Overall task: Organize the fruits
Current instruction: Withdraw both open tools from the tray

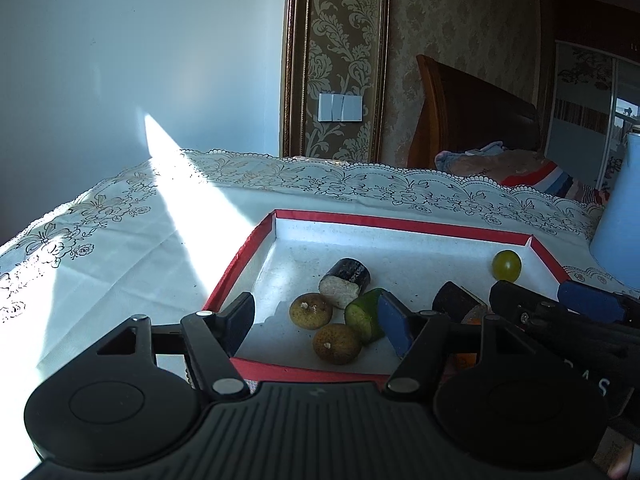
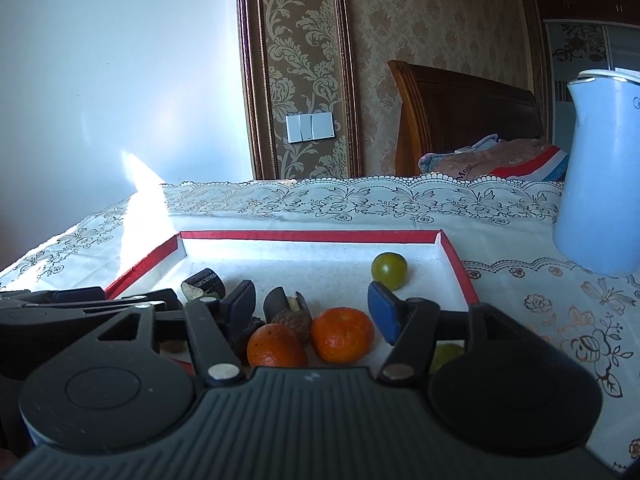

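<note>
While both sets of fingers stand spread and pinch nothing, the right gripper (image 2: 314,312) hovers over two oranges (image 2: 342,334) in the red-rimmed tray (image 2: 312,235) on the bench – the left gripper (image 1: 320,322) frames two brownish fruits (image 1: 311,310), perhaps longans.

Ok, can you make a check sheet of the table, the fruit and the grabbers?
Surface: white lace tablecloth, a sunlit stripe on the left.
Job's things: red-edged tray holding two oranges, a green grape, two brown fruits, a cucumber piece and dark chunks.
Clutter: blue kettle beside the tray.
Grippers: left gripper open; right gripper open; neither grips anything.
Cables: nothing seen.
Surroundings: patterned wallpaper, light switches, wooden bed.
</note>
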### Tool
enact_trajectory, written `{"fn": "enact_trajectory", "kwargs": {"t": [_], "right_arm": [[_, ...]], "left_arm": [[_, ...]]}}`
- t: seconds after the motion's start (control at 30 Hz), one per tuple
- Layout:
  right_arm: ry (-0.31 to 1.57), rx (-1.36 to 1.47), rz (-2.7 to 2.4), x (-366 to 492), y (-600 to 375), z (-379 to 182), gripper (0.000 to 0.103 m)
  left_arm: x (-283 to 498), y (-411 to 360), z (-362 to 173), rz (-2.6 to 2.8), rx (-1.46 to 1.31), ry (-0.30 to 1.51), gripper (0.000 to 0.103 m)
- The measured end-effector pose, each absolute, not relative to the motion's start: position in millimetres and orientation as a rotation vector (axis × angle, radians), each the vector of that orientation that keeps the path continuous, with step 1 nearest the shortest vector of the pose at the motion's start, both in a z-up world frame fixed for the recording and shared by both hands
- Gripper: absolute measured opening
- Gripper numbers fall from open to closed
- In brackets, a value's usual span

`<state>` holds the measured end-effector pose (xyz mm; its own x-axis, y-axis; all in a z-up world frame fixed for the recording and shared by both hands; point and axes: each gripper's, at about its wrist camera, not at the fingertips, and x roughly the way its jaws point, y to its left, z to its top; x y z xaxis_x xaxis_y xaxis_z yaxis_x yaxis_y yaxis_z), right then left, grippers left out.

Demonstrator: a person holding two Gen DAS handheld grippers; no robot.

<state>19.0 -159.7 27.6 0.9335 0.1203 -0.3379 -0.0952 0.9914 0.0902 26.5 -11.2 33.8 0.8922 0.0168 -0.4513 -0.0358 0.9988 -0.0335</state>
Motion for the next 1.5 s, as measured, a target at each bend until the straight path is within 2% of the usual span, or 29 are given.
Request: {"fn": "enact_trajectory", "kwargs": {"t": [0.1,0.17,0.27,0.43,0.57,0.63,0.8,0.93,1.5], "right_arm": [[0.348,0.076,0.109,6.3,-160.2,26.5,0.063],[0.341,0.088,0.096,-4.2,-162.6,24.3,0.074],[0.342,0.102,0.086,-14.4,-167.9,20.9,0.076],[0.356,0.116,0.076,-23.3,-171.6,18.2,0.076],[0.347,0.109,0.074,-29.7,-169.4,17.3,0.083],[0.349,0.107,0.074,-30.8,-168.7,16.6,0.083],[0.351,0.108,0.069,-30.6,-168.1,15.2,0.083],[0.352,0.114,0.064,-30.7,-169.2,14.3,0.083],[0.337,0.139,0.065,-32.5,-172.0,13.0,0.087]], "left_arm": [[14.6,-9.8,35.4,0.020,-0.034,0.449,0.072],[4.7,-8.1,35.9,0.020,-0.032,0.436,0.073],[-11.0,-5.8,34.9,0.021,-0.017,0.415,0.080],[-24.2,-5.4,30.5,0.017,-0.003,0.438,0.081],[-30.2,-3.4,28.6,0.037,-0.006,0.445,0.084],[-32.6,-2.7,28.0,0.043,-0.012,0.443,0.088],[-36.2,-5.5,25.5,0.048,0.002,0.456,0.089],[-37.3,-7.3,23.2,0.069,0.016,0.464,0.095],[-32.7,-1.5,17.0,0.067,-0.002,0.505,0.101]]}}
